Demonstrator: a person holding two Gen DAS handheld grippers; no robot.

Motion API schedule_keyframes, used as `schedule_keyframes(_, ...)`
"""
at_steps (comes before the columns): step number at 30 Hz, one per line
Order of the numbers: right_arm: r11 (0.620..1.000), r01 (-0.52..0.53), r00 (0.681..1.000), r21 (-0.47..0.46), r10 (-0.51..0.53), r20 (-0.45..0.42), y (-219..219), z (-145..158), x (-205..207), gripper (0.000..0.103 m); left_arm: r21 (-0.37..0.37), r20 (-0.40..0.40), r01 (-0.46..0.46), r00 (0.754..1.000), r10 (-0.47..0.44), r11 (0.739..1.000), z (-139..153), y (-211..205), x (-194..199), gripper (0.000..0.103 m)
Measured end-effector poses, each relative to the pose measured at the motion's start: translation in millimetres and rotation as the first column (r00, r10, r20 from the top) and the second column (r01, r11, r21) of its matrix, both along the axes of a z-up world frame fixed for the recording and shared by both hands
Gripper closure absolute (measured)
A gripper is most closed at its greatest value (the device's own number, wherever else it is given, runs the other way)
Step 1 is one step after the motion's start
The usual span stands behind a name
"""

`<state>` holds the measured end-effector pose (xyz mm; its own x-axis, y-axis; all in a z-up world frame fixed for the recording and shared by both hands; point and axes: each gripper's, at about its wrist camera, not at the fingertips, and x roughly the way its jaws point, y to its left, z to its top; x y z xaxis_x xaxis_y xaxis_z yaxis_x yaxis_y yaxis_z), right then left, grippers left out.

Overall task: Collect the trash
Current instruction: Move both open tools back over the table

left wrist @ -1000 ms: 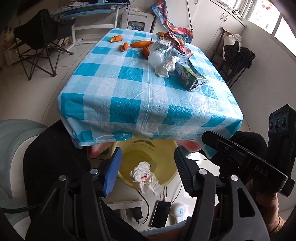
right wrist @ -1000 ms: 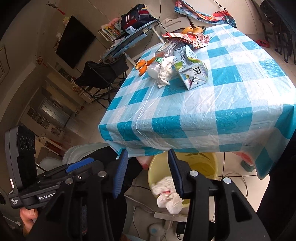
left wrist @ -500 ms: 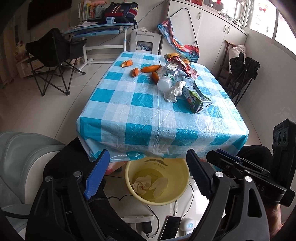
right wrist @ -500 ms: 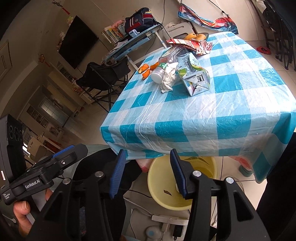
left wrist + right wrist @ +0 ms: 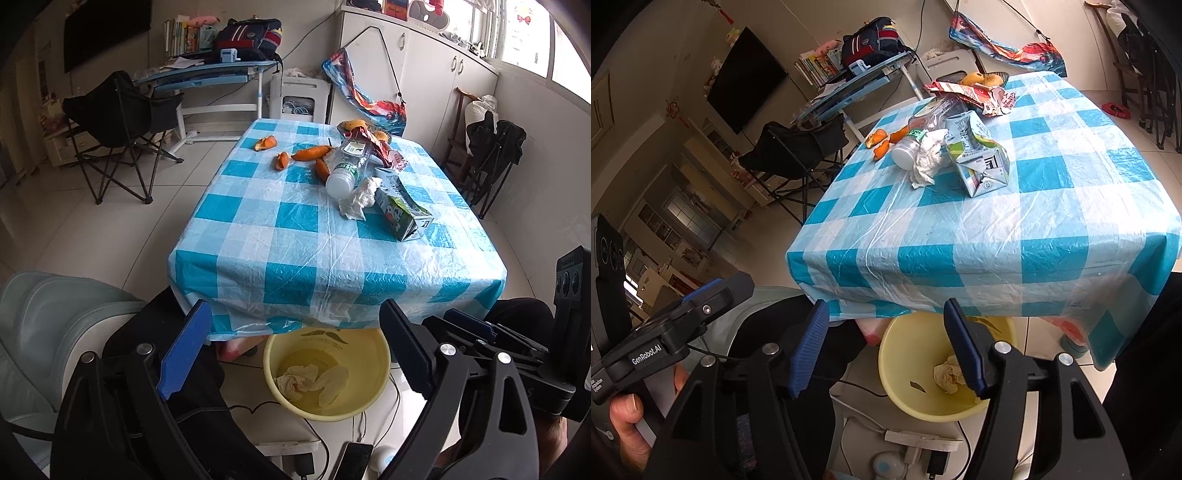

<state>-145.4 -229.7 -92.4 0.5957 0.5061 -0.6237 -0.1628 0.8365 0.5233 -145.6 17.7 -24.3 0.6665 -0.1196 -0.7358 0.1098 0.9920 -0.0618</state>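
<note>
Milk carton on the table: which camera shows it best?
The right wrist view: the milk carton is nearer, its folded end facing the camera. The left wrist view shows it smaller, lengthwise, beside the tissue.

Near half of checked table (image 5: 288, 236) bare, bottle (image 5: 345, 170), tissue (image 5: 360, 197) and carton (image 5: 400, 212) crowding the far right

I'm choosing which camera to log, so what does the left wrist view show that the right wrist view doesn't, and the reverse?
Left wrist only: a phone on the floor and the windows. Right wrist only: a red item on the far floor and a hand gripping the other device. Both: each open claw, left and right, the yellow bin, milk carton, bottle and tissue.
</note>
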Motion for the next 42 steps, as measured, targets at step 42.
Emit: schedule_keyframes(42, 0.987, 0.096, 0.994, -0.127, -0.088, 0.070, -28.2, 10.8, 52.9, 0.036, -0.018, 0.016, -0.031, 0.999, 0.031, 0.999, -0.6, -16.1, 79.1, 0.010)
